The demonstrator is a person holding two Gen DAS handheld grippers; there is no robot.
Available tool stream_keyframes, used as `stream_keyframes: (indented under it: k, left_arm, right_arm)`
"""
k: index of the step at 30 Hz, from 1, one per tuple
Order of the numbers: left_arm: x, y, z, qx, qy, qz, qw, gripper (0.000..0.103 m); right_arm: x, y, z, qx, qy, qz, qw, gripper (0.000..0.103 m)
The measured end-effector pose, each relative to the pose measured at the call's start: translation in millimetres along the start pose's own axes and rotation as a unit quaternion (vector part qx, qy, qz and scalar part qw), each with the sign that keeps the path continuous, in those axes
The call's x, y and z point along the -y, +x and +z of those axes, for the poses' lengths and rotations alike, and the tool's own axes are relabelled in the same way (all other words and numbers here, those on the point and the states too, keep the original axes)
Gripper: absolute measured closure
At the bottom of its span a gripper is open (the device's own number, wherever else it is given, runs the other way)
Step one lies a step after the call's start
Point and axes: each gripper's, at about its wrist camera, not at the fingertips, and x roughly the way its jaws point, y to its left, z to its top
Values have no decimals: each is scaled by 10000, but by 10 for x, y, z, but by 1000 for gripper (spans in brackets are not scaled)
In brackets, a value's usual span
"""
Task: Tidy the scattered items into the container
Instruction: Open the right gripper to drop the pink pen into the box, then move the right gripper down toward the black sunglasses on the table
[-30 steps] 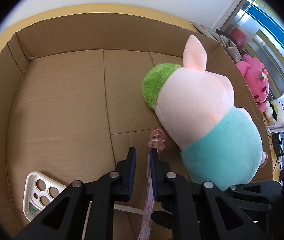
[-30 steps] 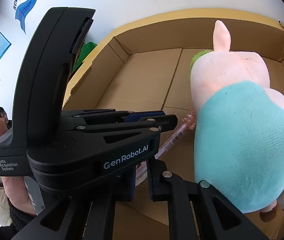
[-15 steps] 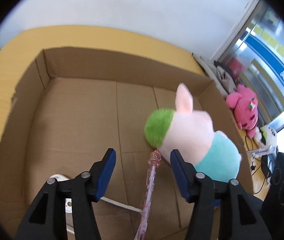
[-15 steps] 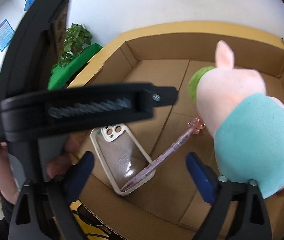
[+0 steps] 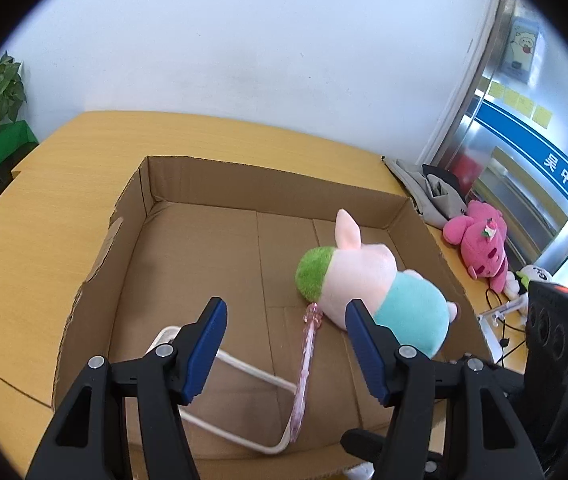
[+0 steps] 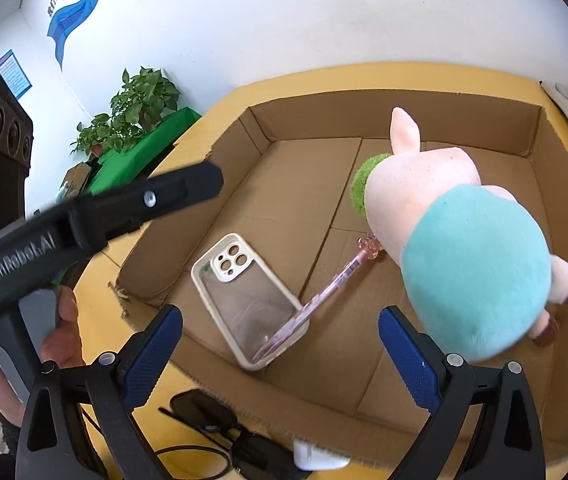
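Observation:
An open cardboard box (image 5: 268, 172) (image 6: 403, 116) sits on the wooden table. Inside it lie a pink pig plush (image 5: 367, 276) (image 6: 463, 248) in a teal shirt, a pink pen (image 5: 305, 360) (image 6: 335, 284) and a white phone case (image 5: 244, 368) (image 6: 244, 292). The pen's lower end rests on the case. My left gripper (image 5: 285, 308) (image 6: 104, 216) hovers above the box's near side, jaws opening, nothing between them. My right gripper (image 6: 280, 314) hangs over the box's front edge, jaws opening wide and empty.
A pink plush (image 5: 479, 240) and grey cloth (image 5: 427, 192) lie on the table right of the box. A black cable (image 6: 212, 432) and a small white object (image 6: 319, 456) sit before the box's front wall. Potted plants (image 6: 136, 112) stand beyond the table's left side.
Both grippers went from shut to open and pulled back upward from the box floor. The pink pen, earlier between the left jaws, now lies free in the box.

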Motion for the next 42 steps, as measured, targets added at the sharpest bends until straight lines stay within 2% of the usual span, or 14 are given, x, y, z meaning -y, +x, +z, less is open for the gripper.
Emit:
stream_keyframes:
  k: [2, 7, 9, 11, 13, 14, 18, 21, 25, 35, 42]
  left_arm:
    - [36, -71, -93, -4, 129, -26, 9999, 42]
    - [176, -260, -347, 66, 516, -140, 9985, 42]
    - [205, -325, -506, 190, 584, -316, 9976, 37]
    - [166, -348, -687, 269, 448, -506, 9974, 26]
    - [115, -289, -849, 143, 338, -617, 9974, 26]
    - [98, -245, -915, 74, 348, -625, 9974, 26]
    - [165, -291, -1044, 284, 763, -588, 9949, 26]
    - [173, -350, -1090, 438, 864, -821, 9919, 26]
    - [136, -392, -1140, 506, 980, -1012, 9887, 26]
    - [-77, -454, -1306, 175, 1521, -1286, 9798, 26]
    - [-77, -317, -1501, -346, 1919, -1579, 9680, 26]
  right_arm:
    - [-143, 42, -110, 29, -105, -71, 9999, 2]
    - [-180, -297, -439, 182, -387, -186, 9989, 2]
    - [-216, -389, -525, 266, -490, -222, 9982, 2]
    - [-234, -472, -628, 341, -622, -311, 9970, 2]
    - [-219, -510, -804, 436, -823, -507, 9944, 1]
    - [-163, -498, -901, 438, -767, -444, 9951, 1]
    - [120, -474, -1190, 375, -241, 3, 9990, 1]
    - [219, -471, -1245, 371, -271, 7, 9989, 1]
    - [292, -435, -1257, 388, -303, 492, 9976, 1]
    - [-108, -95, -1439, 153, -1434, 733, 9868, 2]
    - [-124, 49, -1495, -13, -1409, 757, 9871, 4]
